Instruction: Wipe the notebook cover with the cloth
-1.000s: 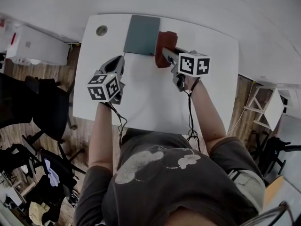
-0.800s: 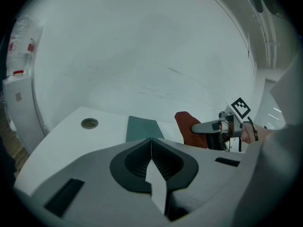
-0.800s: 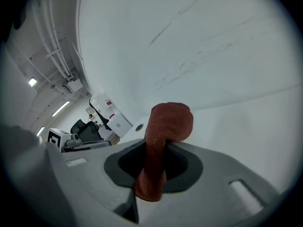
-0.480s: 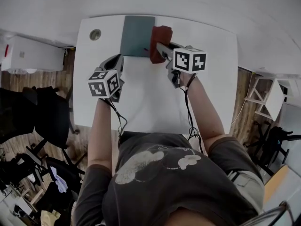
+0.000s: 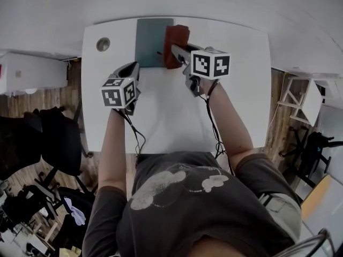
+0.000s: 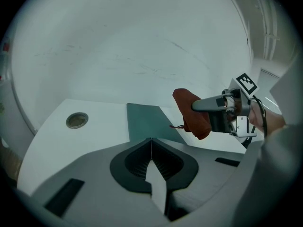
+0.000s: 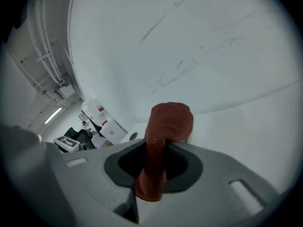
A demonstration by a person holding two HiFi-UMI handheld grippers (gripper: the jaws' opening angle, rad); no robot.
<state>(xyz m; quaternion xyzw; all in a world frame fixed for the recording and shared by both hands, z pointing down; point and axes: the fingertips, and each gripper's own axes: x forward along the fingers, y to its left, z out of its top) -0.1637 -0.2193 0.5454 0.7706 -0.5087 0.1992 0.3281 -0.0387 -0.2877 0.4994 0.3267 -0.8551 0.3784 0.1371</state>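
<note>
**Cloth held at the notebook's edge, wiping not yet begun**

From where I stand, the right gripper (image 5: 174, 50) is clamped tight on the rust-red cloth (image 5: 176, 36); a fold is pinched between its jaws, with a bunch sticking out ahead and a tail hanging behind; the left gripper (image 5: 133, 68) has its jaws pressed together on nothing and hovers over bare table (image 5: 236, 90), at about 7 o'clock from the notebook (image 5: 153, 44).

The notebook, a plain dark grey-green cover, lies flat at the table's far edge, toward 12 o'clock from the person; the cloth sits at its 3 o'clock side, overlapping that edge; whether it touches the cover I cannot tell.

My judgement: this is the approach, just ahead of the first stroke; the next move calls for lowering the cloth onto the cover and drawing it toward 9 o'clock; the free gripper may need to pin the notebook so it does not slide.

A round cable hole (image 5: 103, 44) sits at 9 o'clock from the notebook.

No brand or writing reads anywhere; the cover is blank; the gripper cubes carry only black-and-white square patterns.
</note>
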